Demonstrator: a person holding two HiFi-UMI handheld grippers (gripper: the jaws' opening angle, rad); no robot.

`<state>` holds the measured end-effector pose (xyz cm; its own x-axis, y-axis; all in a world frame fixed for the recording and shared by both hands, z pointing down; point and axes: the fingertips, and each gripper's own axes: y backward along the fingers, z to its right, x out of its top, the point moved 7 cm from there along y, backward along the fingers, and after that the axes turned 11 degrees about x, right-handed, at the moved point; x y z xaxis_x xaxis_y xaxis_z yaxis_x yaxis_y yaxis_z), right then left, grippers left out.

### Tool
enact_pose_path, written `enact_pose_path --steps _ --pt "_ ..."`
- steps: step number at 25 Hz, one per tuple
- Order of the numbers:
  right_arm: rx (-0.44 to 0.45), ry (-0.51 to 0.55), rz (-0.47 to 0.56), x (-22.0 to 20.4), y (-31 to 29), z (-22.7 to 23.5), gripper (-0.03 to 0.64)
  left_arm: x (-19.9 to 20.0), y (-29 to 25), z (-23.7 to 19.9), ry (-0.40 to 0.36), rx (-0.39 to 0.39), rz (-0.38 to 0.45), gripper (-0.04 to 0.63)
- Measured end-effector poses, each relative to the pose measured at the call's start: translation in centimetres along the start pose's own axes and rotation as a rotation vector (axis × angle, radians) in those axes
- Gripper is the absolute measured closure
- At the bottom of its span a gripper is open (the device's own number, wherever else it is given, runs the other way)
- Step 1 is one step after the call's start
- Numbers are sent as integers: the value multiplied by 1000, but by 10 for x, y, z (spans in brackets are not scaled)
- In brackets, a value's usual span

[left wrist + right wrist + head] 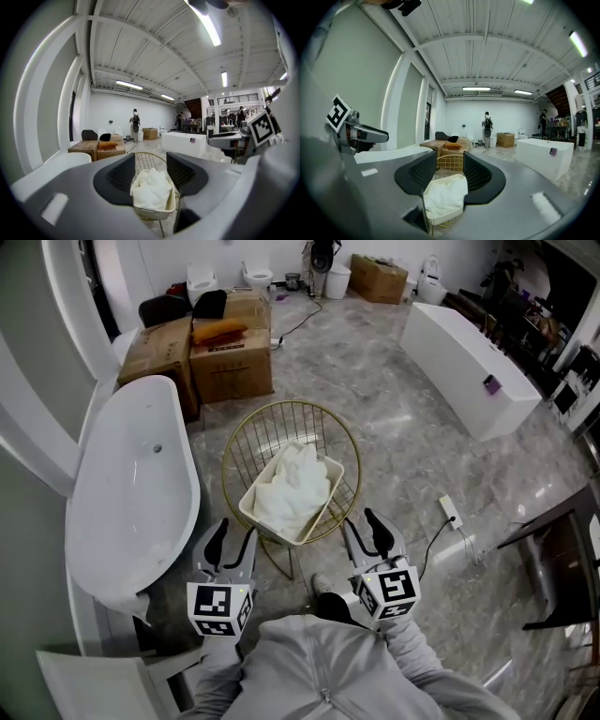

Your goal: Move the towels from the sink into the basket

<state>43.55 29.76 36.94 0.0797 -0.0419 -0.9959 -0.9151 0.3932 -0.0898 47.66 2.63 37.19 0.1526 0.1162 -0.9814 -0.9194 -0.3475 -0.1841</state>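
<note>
**Head view.** The white towels (295,486) lie heaped in a cream basket (270,526), which sits tilted inside a round gold wire frame (272,432) on the marble floor. The left gripper (234,532) is just beside the cream basket's near left corner. The right gripper (364,524) is just beside its near right edge. Both have their jaws apart, and from here neither seems to touch the basket. A white bathtub (131,484) stands to the left of the cream basket, and 2 cardboard boxes (230,357) stand beyond it. A power strip (450,512) lies to its right; only this view shows it.

**Left gripper view.** The left gripper (151,161) points level at the cream basket (154,213). Its jaws stand moderately wide and grip nothing. The towels (151,190) show beyond the gap. The right gripper's marker cube (262,129) is to the right. This view adds a person with a backpack (135,124) at the far wall.

**Right gripper view.** The right gripper (450,171) has a narrower gap, and its pads press on nothing. The towels (443,194) and the cream basket (443,218) sit beyond. The left gripper (361,133) shows to the left.
</note>
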Motion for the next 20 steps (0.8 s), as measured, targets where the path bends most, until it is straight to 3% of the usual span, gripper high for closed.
enact_pose_path --steps 20 --pt "-12 -8 -19 -4 -16 7 443 -5 -13 -5 -4 -4 -24 367"
